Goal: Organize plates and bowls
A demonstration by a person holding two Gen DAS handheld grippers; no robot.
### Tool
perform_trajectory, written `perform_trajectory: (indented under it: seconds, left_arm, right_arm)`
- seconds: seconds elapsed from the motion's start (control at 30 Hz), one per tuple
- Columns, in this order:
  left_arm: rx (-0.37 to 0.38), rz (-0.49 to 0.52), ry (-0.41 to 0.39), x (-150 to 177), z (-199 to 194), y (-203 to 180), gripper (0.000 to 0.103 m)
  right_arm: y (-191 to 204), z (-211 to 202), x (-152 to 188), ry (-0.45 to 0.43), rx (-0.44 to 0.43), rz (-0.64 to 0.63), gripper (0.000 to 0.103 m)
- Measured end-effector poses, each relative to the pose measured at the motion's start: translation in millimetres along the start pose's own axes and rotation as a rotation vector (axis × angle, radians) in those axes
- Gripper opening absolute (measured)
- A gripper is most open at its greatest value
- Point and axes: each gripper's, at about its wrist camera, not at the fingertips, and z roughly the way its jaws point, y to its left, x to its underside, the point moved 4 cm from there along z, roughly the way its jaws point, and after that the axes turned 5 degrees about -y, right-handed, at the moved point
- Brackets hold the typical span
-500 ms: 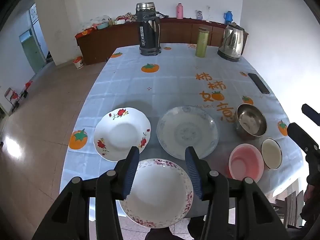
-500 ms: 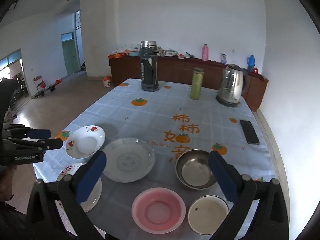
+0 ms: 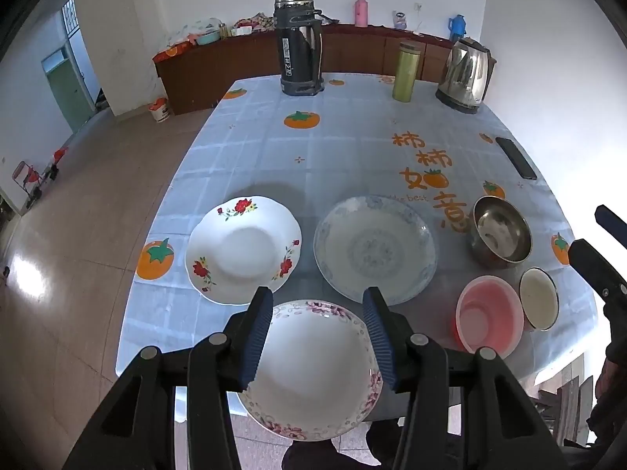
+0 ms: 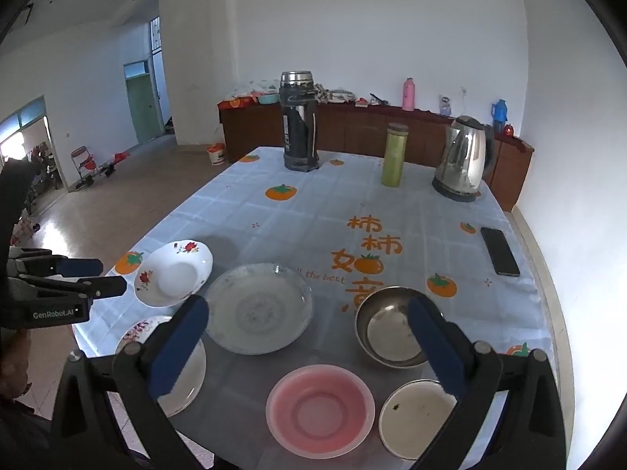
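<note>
Table (image 3: 352, 156), covered by a pale blue checked cloth printed with orange persimmons and orange characters; holds all items below.

Left gripper (image 3: 317, 337): lower centre of the left wrist view, blue ribbed fingers spread apart, framing the pink-flowered plate (image 3: 313, 372) beneath them; whether the pads touch its rim cannot be told. This plate sits at the near table edge and overhangs it.

Red-flowered plate (image 3: 243, 248): left of centre, just beyond the left finger.

Blue-patterned plate (image 3: 374, 248): centre, just beside the red-flowered plate, not touching it.

Steel bowl (image 3: 501, 237): right of centre, upright.

Pink plastic bowl (image 3: 490, 317): lower right, near the table edge.

Cream enamel bowl (image 3: 539, 303): immediately right of the pink bowl, rims apparently touching.

Right gripper (image 4: 309, 340): lower part of the right wrist view, fingers wide apart and holding nothing, raised above the pink plastic bowl (image 4: 319, 411); steel bowl (image 4: 392, 327) behind its right finger, cream enamel bowl (image 4: 419, 417) at lower right.

Far end of table, upper part of frame: black and steel thermos jug (image 3: 299, 43), green tumbler (image 3: 407, 70), steel electric kettle (image 3: 466, 74). Black phone (image 3: 515, 156) at the right edge.
</note>
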Motion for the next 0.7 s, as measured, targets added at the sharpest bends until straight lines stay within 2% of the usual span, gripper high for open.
perform_trajectory:
  seconds: [0.7]
  left_arm:
    - [-0.006,-0.011,0.008,1.1,4.3,4.9,0.051]
  right_arm:
    - [-3.3,2.2,1.0,0.018,0.010,0.014,0.103]
